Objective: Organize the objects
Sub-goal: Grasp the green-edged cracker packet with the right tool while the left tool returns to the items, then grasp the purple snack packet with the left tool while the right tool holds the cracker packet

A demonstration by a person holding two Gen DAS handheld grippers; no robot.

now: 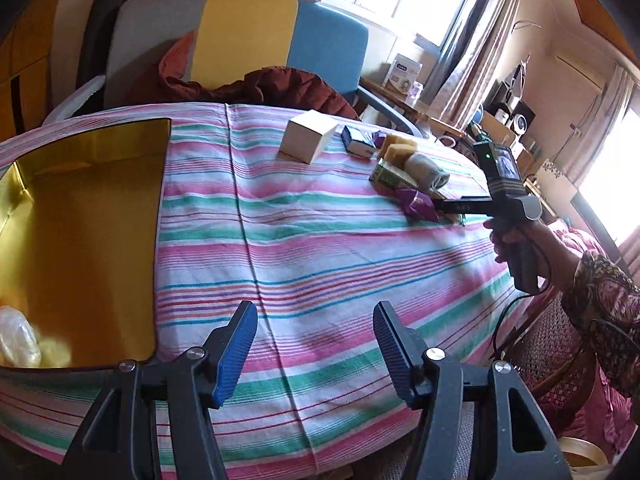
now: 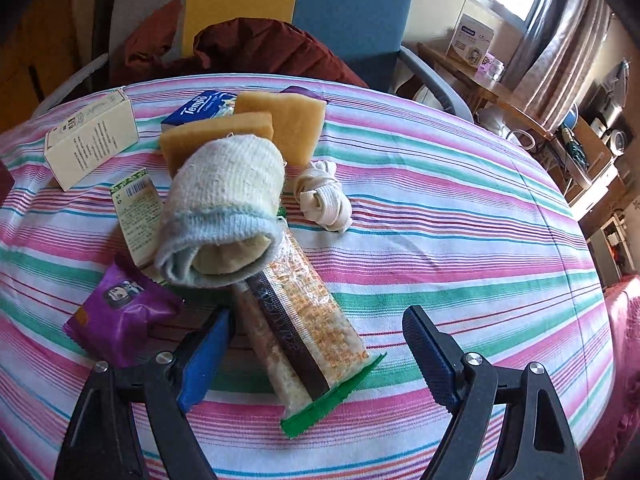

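Just beginning, it seems — only a pale item or two lying in the gold tin (image 1: 92, 216), the pile with the snack packet (image 2: 304, 320) waiting on the tabletop (image 1: 320, 248) — left gripper (image 1: 316, 344) and right gripper (image 2: 316, 344) hovering wide open, holding nothing.

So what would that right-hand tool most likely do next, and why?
Probably ease forward and close on the cracker packet. The right tool is open with the packet lying between its fingers, nothing is held yet, and the gold tin by the left tool has room.
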